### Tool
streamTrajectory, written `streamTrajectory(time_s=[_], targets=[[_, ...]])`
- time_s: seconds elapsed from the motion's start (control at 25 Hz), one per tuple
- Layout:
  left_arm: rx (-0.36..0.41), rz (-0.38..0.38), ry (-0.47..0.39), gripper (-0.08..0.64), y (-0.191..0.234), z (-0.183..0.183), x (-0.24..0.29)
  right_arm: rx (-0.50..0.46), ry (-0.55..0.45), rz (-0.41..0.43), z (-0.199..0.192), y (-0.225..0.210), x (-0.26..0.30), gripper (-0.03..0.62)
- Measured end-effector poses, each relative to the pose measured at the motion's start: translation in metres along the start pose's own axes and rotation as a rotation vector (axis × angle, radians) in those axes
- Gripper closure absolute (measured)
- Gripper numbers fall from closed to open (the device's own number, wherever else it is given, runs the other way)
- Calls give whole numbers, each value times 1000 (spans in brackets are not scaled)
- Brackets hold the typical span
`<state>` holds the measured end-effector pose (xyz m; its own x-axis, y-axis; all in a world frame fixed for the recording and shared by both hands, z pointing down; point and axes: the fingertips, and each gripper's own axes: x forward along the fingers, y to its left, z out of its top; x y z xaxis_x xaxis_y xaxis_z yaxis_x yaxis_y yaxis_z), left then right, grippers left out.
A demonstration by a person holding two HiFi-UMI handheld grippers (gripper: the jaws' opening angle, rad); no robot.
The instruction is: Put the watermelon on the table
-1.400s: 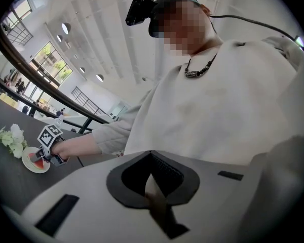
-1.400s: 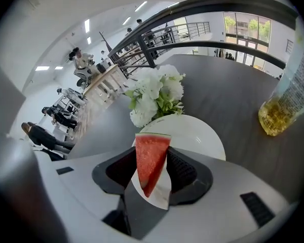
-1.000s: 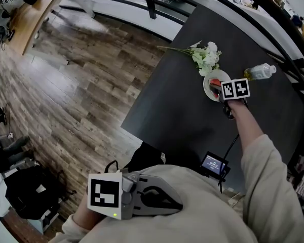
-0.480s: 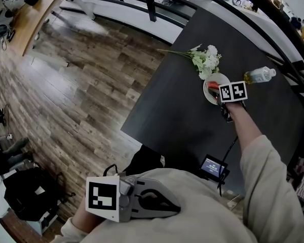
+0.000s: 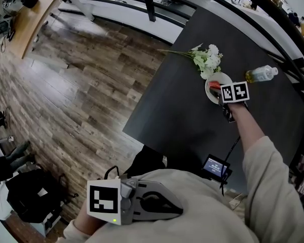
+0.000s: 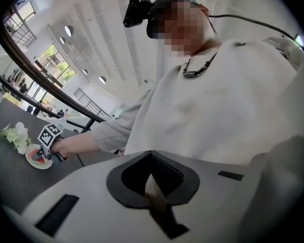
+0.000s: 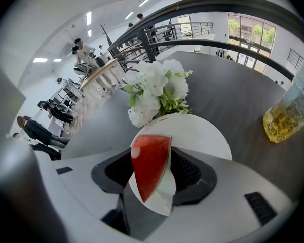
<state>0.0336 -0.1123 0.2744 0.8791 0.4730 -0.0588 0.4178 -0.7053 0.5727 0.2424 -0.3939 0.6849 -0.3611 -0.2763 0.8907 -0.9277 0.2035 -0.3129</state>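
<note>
Wooden floor [image 5: 66,85] fills the left of the head view. At the bottom left, the left gripper [image 5: 177,206] lies level against the person's pale shirt [image 5: 202,211]. In the left gripper view its jaws are pressed together with nothing between them [image 6: 152,156], and they face the person's chest.

To the right stands a dark table [image 5: 177,115]. A small screen [image 5: 215,165] sits at its near edge, with a cable running up toward the right arm. Toward the far side lies a bunch of white flowers [image 5: 207,59]. Just past the flowers is a white plate [image 5: 213,97], and the watermelon [image 5: 213,88] is on it, a red wedge not yet on the bare table.

The right gripper [image 5: 222,94] reaches down over the plate at a steep tilt. In the right gripper view its jaws [image 7: 151,151] stand wide and are opening. The watermelon [image 7: 149,166] stands upright between the 2 pads, red face to the left and rind to the right. The plate [image 7: 202,133] shows behind it, and the flowers [image 7: 157,92] lie just beyond the plate.

Furthest right, a clear bottle [image 5: 261,74] of yellowish liquid lies on the table near the plate, seen again at the right edge of the right gripper view [image 7: 289,115].
</note>
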Motion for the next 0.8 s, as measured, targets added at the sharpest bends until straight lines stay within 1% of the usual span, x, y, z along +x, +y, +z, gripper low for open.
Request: streamTrajectory(time_s=[0.08, 0.16, 0.28, 0.4, 0.52, 0.6, 0.72, 0.8], targets=[[-11, 9, 4, 557, 0, -4, -4, -4, -1, 3, 2, -1, 1, 381], [-22, 20, -7, 557, -2, -7, -8, -1, 8, 8, -4, 1, 5, 377], [-9, 21, -27, 557, -4, -6, -9, 22, 6, 11, -6, 1, 3, 377], [9, 4, -13, 557, -6, -7, -11, 24, -17, 8, 2, 4, -4, 373], [9, -4, -6, 557, -9, -8, -12, 46, -61, 22, 5, 9, -15, 353], [35, -19, -3, 557, -9, -5, -12, 63, -106, 26, 9, 9, -30, 353], [51, -38, -10, 557, -10, 4, -9, 75, -176, 15, 15, 7, -62, 354], [74, -45, 8, 557, -7, 6, -10, 109, -238, 18, 15, 7, -88, 354]])
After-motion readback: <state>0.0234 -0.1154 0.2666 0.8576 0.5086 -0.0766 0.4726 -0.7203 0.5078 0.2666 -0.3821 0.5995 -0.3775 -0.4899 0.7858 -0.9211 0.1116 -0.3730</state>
